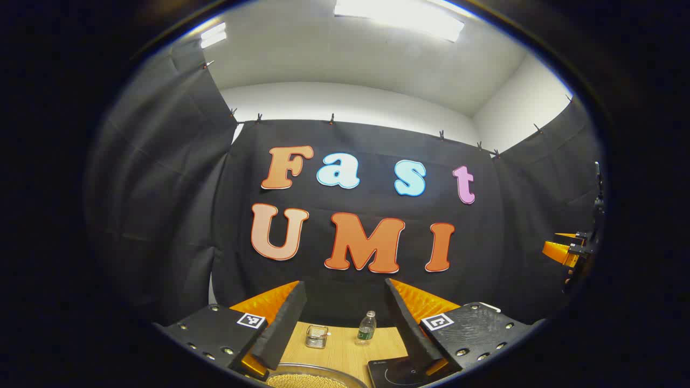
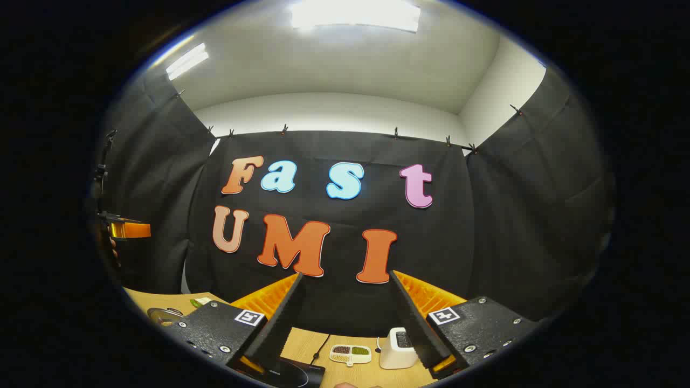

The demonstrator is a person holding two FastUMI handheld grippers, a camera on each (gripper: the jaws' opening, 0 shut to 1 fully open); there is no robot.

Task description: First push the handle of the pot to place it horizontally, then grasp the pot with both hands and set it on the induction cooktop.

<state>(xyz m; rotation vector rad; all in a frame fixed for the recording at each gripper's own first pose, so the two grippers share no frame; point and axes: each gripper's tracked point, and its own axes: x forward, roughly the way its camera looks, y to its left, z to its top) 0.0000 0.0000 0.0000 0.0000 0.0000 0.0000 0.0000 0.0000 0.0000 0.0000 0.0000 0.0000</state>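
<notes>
Pale wood-grain table (image 1: pixel 345 350) at lower centre, clear plastic bottle (image 1: pixel 366 328) with green label, black glass induction cooktop (image 1: pixel 396 372), white toaster (image 2: pixel 398 348), white divided dish (image 2: pixel 350 353) holding brown and green grains

Pot (image 1: pixel 307 379) with yellowish contents sits just left of the black induction cooktop (image 1: pixel 396 372).

In the left gripper view, the pot (image 1: pixel 307 379) is cut off by the bottom edge, so that just its far rim and a strip of grainy contents are seen; the handle cannot be made out. The induction cooktop (image 1: pixel 396 371) is likewise cropped at the bottom and partly covered by a finger (image 1: pixel 412 328). The right gripper (image 1: pixel 571 252) is clipped at the right edge, and its jaws cannot be judged. In the right gripper view, the left gripper (image 2: pixel 126 230) is cropped at the left edge, a metal object (image 2: pixel 161 315) is half hidden behind the gripper body, and the small tray (image 2: pixel 350 353) is too small for its contents to be told.
</notes>
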